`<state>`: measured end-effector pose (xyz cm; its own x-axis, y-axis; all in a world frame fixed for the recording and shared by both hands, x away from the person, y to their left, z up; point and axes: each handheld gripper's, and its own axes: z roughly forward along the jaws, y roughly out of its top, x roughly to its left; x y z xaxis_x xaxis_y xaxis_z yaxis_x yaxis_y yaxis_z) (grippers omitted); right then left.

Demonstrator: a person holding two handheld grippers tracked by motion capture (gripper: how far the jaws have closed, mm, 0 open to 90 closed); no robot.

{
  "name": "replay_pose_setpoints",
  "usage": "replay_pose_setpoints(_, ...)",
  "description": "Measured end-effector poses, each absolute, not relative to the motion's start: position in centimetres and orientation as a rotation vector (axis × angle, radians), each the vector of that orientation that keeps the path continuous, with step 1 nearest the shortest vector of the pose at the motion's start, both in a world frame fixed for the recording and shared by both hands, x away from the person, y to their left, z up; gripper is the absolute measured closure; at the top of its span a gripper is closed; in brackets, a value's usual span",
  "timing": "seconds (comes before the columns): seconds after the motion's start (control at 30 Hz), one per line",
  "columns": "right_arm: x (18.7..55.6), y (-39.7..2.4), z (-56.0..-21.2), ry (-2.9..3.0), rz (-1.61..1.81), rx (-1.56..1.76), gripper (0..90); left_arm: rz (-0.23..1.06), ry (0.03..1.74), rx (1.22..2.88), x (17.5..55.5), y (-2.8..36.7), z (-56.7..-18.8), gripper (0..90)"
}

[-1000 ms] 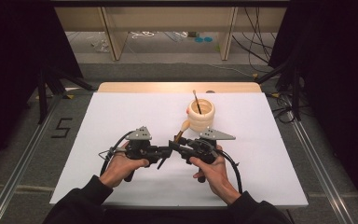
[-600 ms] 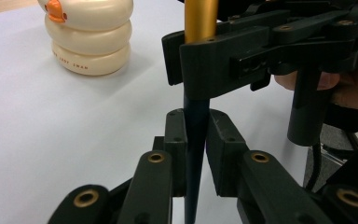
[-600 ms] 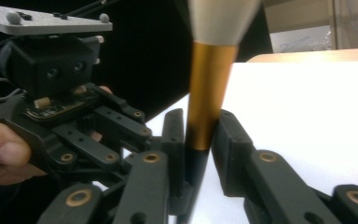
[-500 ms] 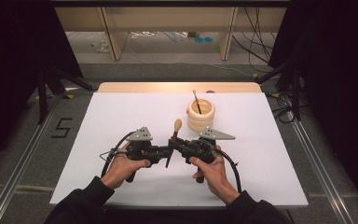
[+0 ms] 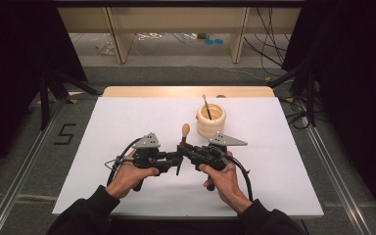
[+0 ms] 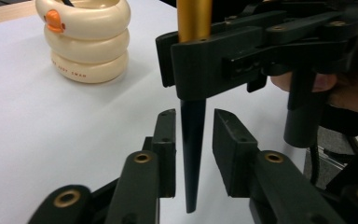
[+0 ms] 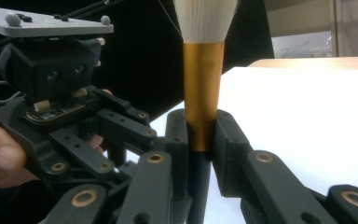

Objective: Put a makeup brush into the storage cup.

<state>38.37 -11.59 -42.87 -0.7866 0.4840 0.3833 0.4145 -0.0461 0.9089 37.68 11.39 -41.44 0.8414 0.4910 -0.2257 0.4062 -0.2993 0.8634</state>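
The right gripper (image 7: 200, 140) clamps the upright makeup brush (image 7: 203, 84) at its gold ferrule; the left gripper (image 6: 193, 140), its jaws just opening, stands loose around the black handle tip, touching neither side; the cream ringed holder (image 5: 210, 119) sits just beyond both.

From above I see my two hands meeting near the middle of the white table (image 5: 127, 117). My right gripper (image 5: 190, 151) has its jaws closed on a makeup brush (image 5: 184, 134), which stands upright with its pale tuft at the top. My left gripper (image 5: 177, 161) points in toward the brush's dark lower handle; its jaws have just been opening, and the handle tip hangs between them (whether the pads touch it I cannot tell from here). Just behind the right gripper sits a cream ringed holder (image 5: 210, 120) with one dark brush (image 5: 206, 105) leaning inside it. Black cables trail back from both grippers toward my sleeves.
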Motion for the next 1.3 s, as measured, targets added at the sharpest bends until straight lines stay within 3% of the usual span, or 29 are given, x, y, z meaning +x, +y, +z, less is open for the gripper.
replay_pose_setpoints(0.03, 38.5, -11.7, -42.8, 2.125, 1.983, 0.988, 77.8, 0.106, 0.676, 1.926, 37.5, 11.3, -41.4, 62.7)
replay_pose_setpoints(0.27, 38.5, -12.0, -42.6, 2.135, 1.940, 0.965, 77.8, 0.176, 0.674, 1.955, 37.0, 11.7, -41.3, 46.8)
replay_pose_setpoints(0.43, 38.8, -12.5, -42.3, 2.118, 1.921, 0.952, 77.8, 0.203, 0.687, 1.950, 36.5, 12.4, -41.4, 39.7)
replay_pose_setpoints(1.3, 40.2, -14.5, -40.8, 2.091, 1.783, 0.903, 77.8, 0.336, 0.757, 1.941, 33.4, 16.4, -43.0, 28.0)
